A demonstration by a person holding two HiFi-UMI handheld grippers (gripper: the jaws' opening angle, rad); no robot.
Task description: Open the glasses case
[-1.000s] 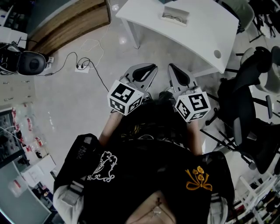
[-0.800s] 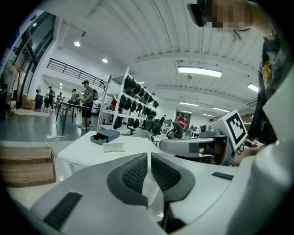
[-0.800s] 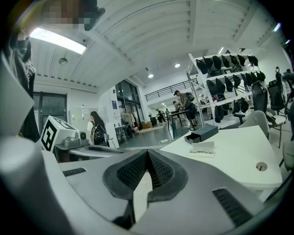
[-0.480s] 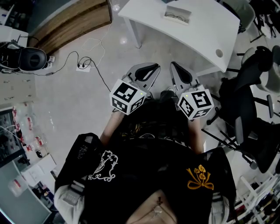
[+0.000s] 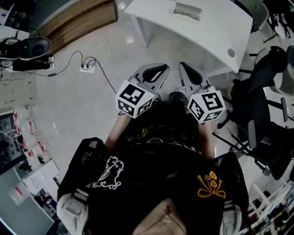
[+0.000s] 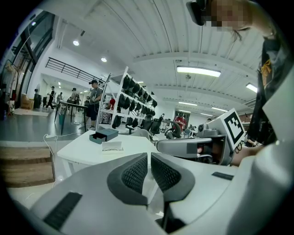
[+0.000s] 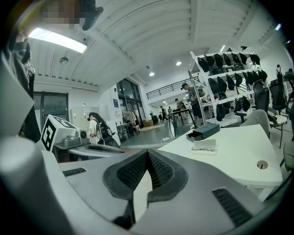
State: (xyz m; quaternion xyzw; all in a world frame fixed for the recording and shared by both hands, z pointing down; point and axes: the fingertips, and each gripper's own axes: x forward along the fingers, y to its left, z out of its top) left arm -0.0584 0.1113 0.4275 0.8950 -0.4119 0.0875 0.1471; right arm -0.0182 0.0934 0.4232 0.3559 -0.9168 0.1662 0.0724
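Observation:
On a white table ahead lies a pale flat case with a pair of glasses showing on it. It also shows in the left gripper view and the right gripper view. Behind it stands a dark box. My left gripper and right gripper hang side by side over the floor, well short of the table. Both are shut with nothing between the jaws. The right gripper's marker cube shows in the left gripper view.
Black office chairs crowd the right side. A cable and power strip lie on the floor at left, beyond them a wooden step. Shelves of dark goods and several people stand in the background.
Both grippers stay shut and held as before. The table has slid slightly toward the top of the head view.

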